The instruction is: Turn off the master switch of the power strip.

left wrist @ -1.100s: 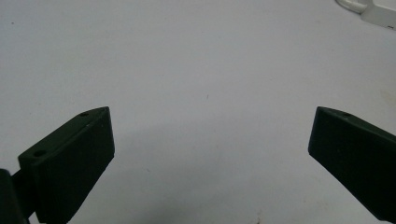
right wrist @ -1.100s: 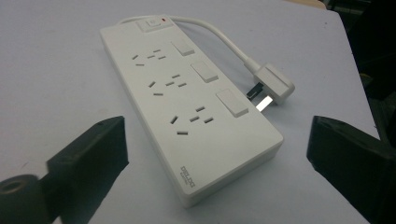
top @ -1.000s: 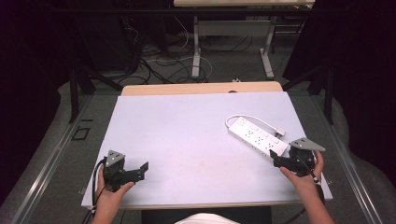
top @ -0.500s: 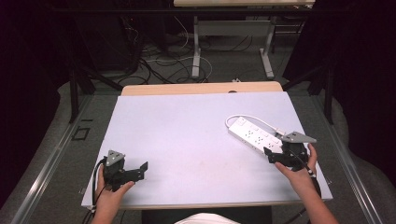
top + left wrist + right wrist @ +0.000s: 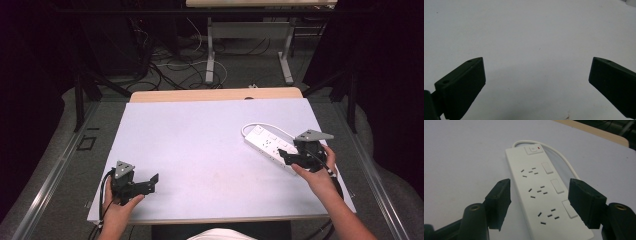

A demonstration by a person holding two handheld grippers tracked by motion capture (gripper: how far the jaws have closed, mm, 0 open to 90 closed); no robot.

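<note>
1. The white plastic power strip [image 5: 270, 146], with three sockets, three rocker switches and a main switch with a red lamp at its far end, lies flat on the right half of the pale grey tabletop [image 5: 200, 140], running from far left to near right.
2. Its white cable [image 5: 559, 152] leaves the far end and curves back along the strip's right side.
3. The right gripper [image 5: 295, 159], held in the person's right hand [image 5: 317, 172], sits over the near end of the strip. In the right gripper view its black jaws straddle the strip's width at the nearest socket, one on each long side. The jaws have just been closing with the strip between them; a gap remains on both sides and the pads do not press on it.
4. The left gripper [image 5: 152, 181], held in the left hand [image 5: 117, 210], rests at the near left of the tabletop, well apart from the strip. Its jaws are spread wide over bare tabletop, with nothing between them.
</note>
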